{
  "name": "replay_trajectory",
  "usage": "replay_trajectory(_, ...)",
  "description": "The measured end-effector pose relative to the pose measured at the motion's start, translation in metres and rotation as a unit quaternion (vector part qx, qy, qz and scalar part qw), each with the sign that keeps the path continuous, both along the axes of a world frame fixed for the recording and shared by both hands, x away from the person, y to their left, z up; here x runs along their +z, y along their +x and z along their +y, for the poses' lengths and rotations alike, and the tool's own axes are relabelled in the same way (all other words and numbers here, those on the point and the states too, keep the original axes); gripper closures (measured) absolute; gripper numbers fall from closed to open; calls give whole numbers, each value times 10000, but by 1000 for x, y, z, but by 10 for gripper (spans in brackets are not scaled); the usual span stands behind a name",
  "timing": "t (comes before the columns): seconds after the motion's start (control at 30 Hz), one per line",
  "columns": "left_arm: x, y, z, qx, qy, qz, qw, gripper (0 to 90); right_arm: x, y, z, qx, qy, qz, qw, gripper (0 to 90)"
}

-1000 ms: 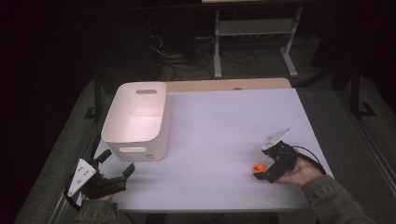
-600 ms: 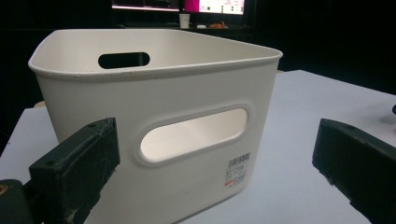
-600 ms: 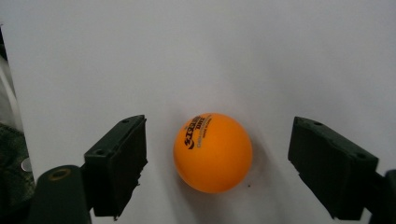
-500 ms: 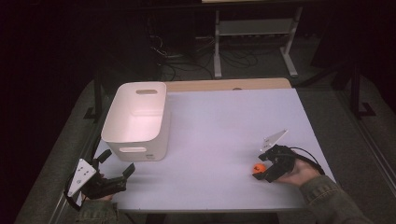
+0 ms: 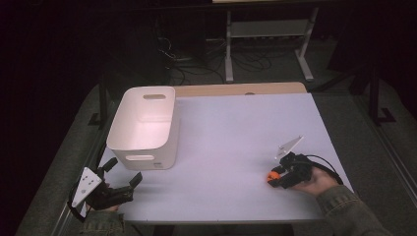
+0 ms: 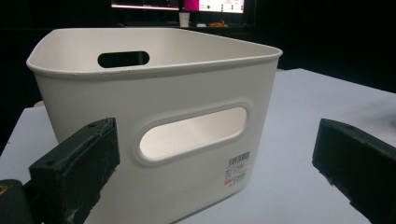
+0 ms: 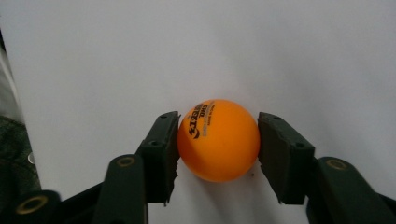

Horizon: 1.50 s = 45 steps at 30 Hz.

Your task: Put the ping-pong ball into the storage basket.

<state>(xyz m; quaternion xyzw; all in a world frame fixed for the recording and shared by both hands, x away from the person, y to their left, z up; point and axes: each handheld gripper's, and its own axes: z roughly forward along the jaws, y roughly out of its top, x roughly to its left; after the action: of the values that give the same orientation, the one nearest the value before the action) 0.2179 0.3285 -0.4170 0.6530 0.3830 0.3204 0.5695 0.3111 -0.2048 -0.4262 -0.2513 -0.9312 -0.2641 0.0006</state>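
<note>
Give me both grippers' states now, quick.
Left gripper: open, holding nothing, facing the white bin.
Right gripper: just closed on the orange ping-pong ball.

Orange table-tennis ball (image 7: 218, 140), black printed lettering on its upper left, rests on the white table (image 5: 231, 132) near its front right edge, clamped between two black jaws.

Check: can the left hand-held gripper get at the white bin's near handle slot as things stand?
Probably yes. The left hand-held gripper faces the white bin with jaws spread, and nothing lies between it and the near handle slot.
</note>
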Motion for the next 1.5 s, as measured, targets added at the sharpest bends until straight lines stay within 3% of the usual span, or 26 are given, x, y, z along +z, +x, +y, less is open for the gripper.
replay_trajectory(0.2, 0, -1, 0, 8, -23, -32, 10000, 2, 5, 1, -4, -175, 163, 45, 9997, 498)
replay_trajectory(0.6, 0, -1, 0, 4, -25, -28, 10000, 2, 24, 5, -4, -125, 328, -69, 9994, 499)
replay_trajectory(1.5, 0, 0, 0, -8, -24, -9, 10000, 2, 59, 14, 8, 63, 393, -414, 9983, 499)
